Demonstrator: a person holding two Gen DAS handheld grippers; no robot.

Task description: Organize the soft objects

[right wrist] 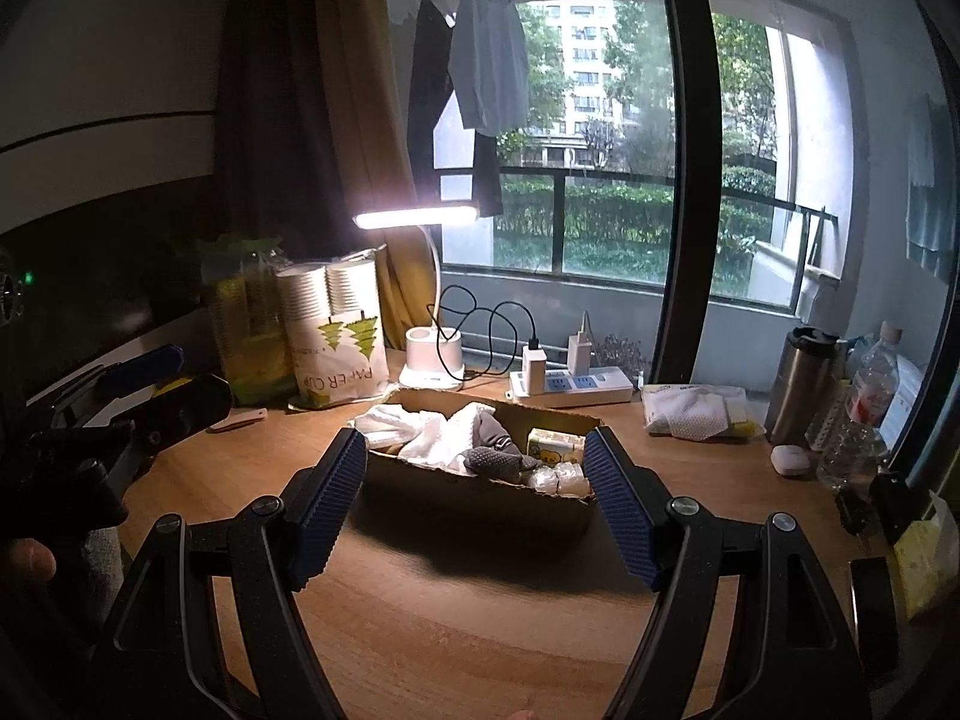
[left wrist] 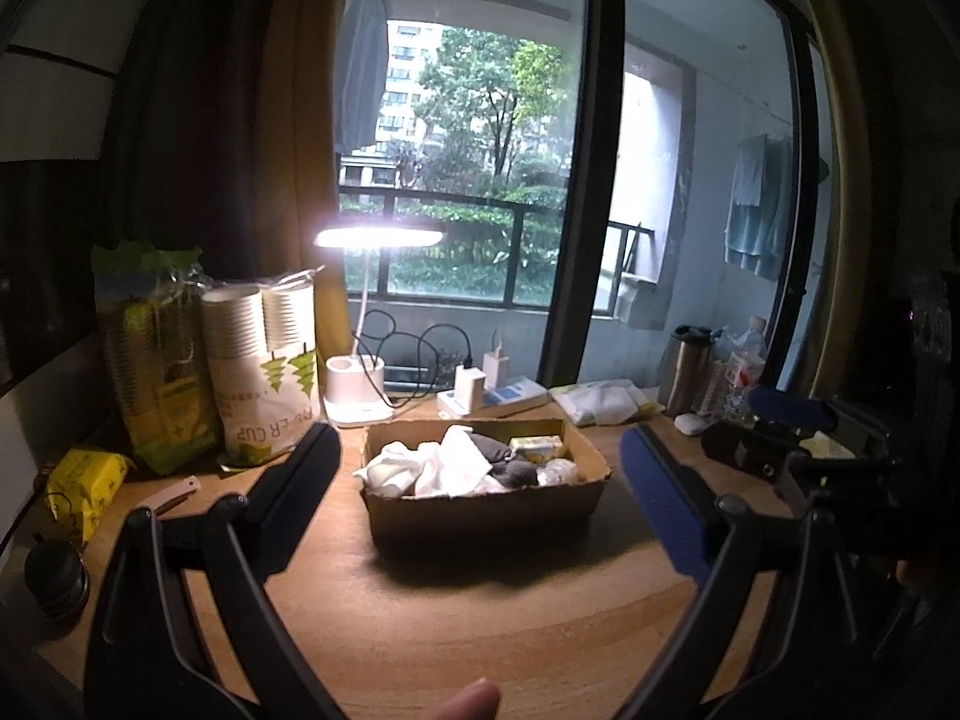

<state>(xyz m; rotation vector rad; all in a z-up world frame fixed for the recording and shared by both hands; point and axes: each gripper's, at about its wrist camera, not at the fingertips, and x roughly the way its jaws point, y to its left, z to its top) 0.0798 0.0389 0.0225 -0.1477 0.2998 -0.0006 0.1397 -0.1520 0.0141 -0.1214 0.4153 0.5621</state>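
Note:
A shallow cardboard box (left wrist: 480,516) (right wrist: 474,498) stands mid-desk. In it lie white cloths (left wrist: 444,468) (right wrist: 432,432), a grey sock (left wrist: 510,462) (right wrist: 498,456) and a yellow tissue pack (left wrist: 537,447) (right wrist: 552,441). My left gripper (left wrist: 480,438) is open with nothing between its pads; the box lies just beyond them. The right gripper (right wrist: 474,438) is open too, and its tips frame the box's ends. Each gripper shows at the side of the other's view: the right one (left wrist: 780,438), the left one (right wrist: 138,384). A white mesh cloth (left wrist: 600,402) (right wrist: 696,411) rests on the desk at the back right.
A lit desk lamp (left wrist: 360,396) (right wrist: 432,360), bags of paper cups (left wrist: 264,372) (right wrist: 336,348) and a power strip (right wrist: 570,387) line the back. A steel flask (right wrist: 804,384), a water bottle (right wrist: 864,414) and a white case (right wrist: 789,459) stand right. A yellow pack (left wrist: 84,486) lies left.

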